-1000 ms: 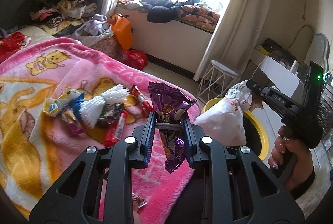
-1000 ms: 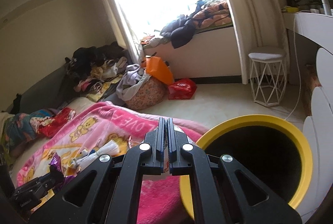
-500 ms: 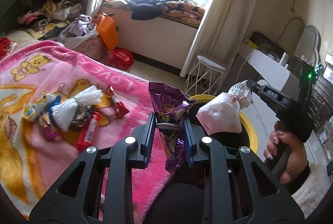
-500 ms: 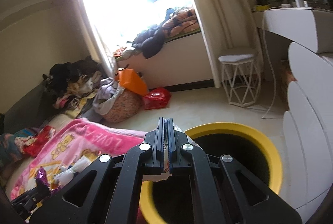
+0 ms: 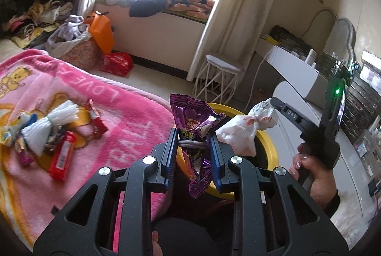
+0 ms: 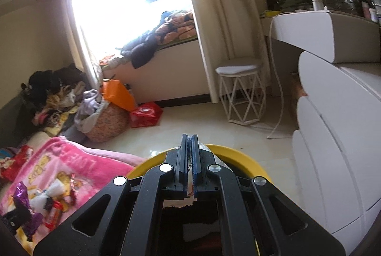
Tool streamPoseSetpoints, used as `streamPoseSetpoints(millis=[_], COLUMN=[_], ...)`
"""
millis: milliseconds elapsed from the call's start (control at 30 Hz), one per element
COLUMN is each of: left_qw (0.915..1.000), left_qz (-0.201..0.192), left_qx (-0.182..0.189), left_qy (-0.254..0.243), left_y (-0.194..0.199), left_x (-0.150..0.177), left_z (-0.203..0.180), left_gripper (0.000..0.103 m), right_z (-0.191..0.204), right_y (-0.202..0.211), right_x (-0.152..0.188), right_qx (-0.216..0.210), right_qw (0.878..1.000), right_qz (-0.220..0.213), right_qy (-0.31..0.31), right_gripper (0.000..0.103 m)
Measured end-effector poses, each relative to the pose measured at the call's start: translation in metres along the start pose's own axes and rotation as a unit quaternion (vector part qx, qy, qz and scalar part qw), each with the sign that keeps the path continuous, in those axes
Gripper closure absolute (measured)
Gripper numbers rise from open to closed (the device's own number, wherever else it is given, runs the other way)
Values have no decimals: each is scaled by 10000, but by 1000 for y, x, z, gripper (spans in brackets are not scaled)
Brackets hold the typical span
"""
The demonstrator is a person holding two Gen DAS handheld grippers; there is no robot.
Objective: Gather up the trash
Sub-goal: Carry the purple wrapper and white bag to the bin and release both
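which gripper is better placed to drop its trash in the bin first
Right, probably. The right gripper holds the white bag directly above the opening of the yellow bin. The left gripper holds the purple wrapper over the near rim, beside the pink blanket.

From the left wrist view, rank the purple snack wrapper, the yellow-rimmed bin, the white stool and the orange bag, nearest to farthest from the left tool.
1. Purple snack wrapper: clamped in the left tool itself.
2. Yellow-rimmed bin: just beyond and below the tool, right of the pink blanket.
3. White stool: on the floor past the bin, by the curtain.
4. Orange bag: far left, near the window ledge.
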State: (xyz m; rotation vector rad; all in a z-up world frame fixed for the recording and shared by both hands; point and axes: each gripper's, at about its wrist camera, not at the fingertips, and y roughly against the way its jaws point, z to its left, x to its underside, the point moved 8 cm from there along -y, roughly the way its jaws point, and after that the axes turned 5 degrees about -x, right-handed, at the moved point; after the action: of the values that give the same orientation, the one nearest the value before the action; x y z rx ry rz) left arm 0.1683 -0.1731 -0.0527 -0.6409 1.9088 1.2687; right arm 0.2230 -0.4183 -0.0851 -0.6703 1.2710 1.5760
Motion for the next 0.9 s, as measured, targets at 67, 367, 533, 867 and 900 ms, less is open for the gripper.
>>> streamPoseSetpoints(millis=[67, 367, 533, 867, 900], left_qw=[10000, 9993, 9988, 9974, 9972], left_qz=[32, 225, 337, 645, 670], left_qx=[46, 200, 249, 240, 215], left_qy=[-50, -203, -232, -225, -234], left_y=[-6, -35, -51, -91, -94], left_x=[0, 0, 1, 8, 8], left_z=[-8, -34, -42, -47, -47], left_gripper=[84, 84, 84, 83, 83], right_z=[-6, -22, -26, -35, -36], right_y=[-2, -14, -20, -31, -32], right_x=[1, 12, 19, 28, 28], right_qx=[70, 293, 317, 242, 222], right_qw=[10000, 9991, 9985, 9978, 9979], right_qz=[17, 198, 337, 596, 607], right_qy=[-1, 250, 277, 148, 79], right_gripper=[100, 100, 100, 100, 100])
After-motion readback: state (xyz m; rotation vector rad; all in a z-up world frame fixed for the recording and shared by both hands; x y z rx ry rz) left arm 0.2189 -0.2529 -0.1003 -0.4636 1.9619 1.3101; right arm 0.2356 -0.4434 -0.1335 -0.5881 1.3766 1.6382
